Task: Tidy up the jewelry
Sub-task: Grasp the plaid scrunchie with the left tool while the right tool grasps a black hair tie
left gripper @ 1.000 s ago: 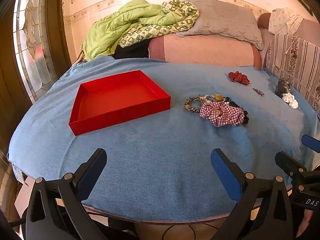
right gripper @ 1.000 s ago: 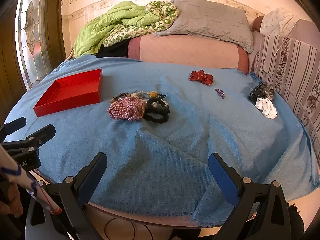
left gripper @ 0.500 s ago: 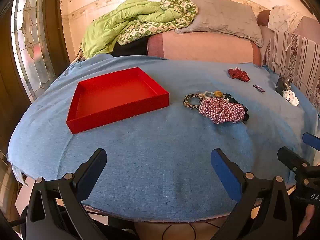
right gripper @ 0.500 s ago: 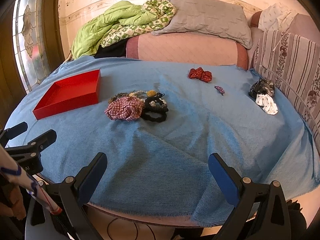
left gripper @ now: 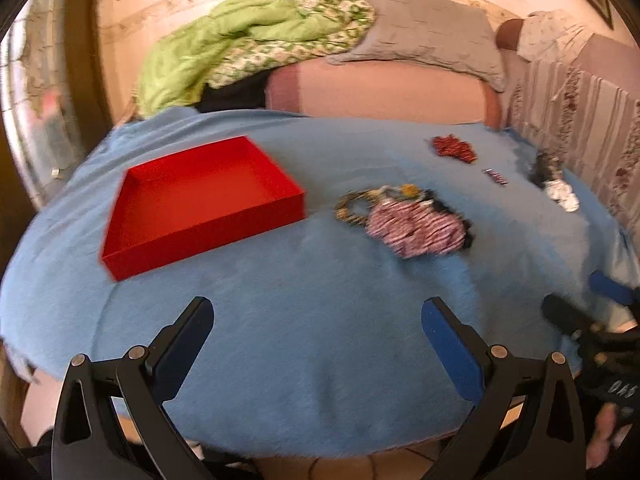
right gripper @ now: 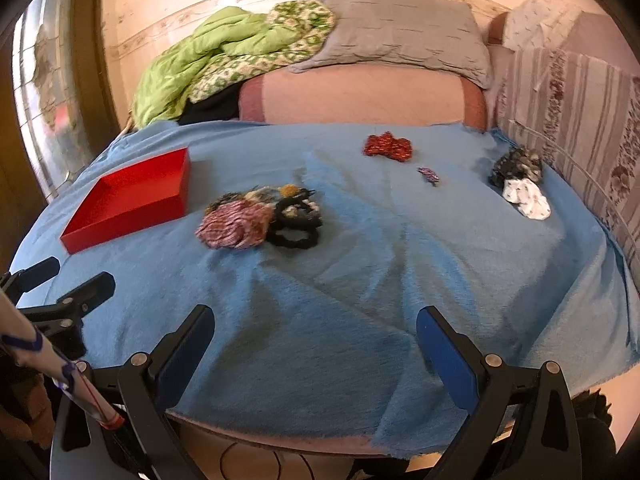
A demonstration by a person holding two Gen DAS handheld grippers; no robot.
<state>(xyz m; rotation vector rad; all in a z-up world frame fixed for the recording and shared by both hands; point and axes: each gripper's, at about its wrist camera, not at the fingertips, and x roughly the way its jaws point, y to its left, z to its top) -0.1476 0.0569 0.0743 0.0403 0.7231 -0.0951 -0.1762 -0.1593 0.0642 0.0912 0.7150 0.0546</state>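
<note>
While the left gripper (left gripper: 316, 328) hung low over the near edge of the blue blanket (left gripper: 304, 304), its fingers (left gripper: 448, 344) stood wide apart with nothing between them. In the left wrist view, which was somewhat blurred, the red tray (left gripper: 200, 204) lay on the blanket at about ten o'clock from the gripper, open and bare inside. At about one o'clock sat a small heap of hair ties: a plaid scrunchie (left gripper: 416, 230) in front, a leopard-print ring (left gripper: 352, 208) touching its left side, and dark pieces behind that could not be told apart. Farther off at one o'clock lay a red scrunchie (left gripper: 454, 148), with a tiny clip (left gripper: 495, 176) near it and a dark and white pair (left gripper: 556, 184) by the striped cushion (left gripper: 580, 120). The other gripper's black frame showed at three o'clock.

From the right wrist view, the right gripper (right gripper: 316, 332) also had its fingers (right gripper: 444, 348) spread wide and empty above the blanket's near edge. The plaid scrunchie (right gripper: 236, 224) lay at eleven o'clock, touching a black scrunchie (right gripper: 296, 232) on its right, with the red tray (right gripper: 132, 196) just beside the heap at ten o'clock. The red scrunchie (right gripper: 388, 146) sat at twelve o'clock, the clip (right gripper: 429, 174) near it, and a white scrunchie (right gripper: 526, 198) touching a dark one (right gripper: 516, 164) at two o'clock.
</note>
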